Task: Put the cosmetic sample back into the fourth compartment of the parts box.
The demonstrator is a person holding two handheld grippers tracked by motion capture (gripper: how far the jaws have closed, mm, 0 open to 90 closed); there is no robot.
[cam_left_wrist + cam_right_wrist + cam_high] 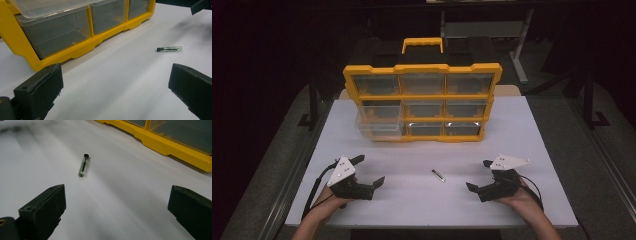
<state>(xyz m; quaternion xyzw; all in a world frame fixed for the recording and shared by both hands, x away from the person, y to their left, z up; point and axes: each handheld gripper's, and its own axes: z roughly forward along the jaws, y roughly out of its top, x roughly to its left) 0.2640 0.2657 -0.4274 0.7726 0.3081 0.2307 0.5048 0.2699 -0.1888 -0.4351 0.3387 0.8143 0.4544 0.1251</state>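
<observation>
Small clear tube [438,175] with a black end lying flat on white table [522,130], between the two grippers, nearer the front edge than the yellow drawer cabinet [422,102].

High view: long axis running from 10 to 4 o'clock; which end is black too small to tell there. Left gripper view: tube [169,49] nearly level, black end toward 9 o'clock. Right gripper view: tube [83,166] nearly upright, black end toward 12 o'clock.

Left gripper [370,171] at 8 o'clock from tube, jaws spread wide, nothing between them. Right gripper [479,175] at 3 o'clock from tube, jaws likewise spread, nothing held. Both well apart from tube.

Cabinet at 12 o'clock; one clear drawer [379,127] at lower left standing out from its front.
</observation>
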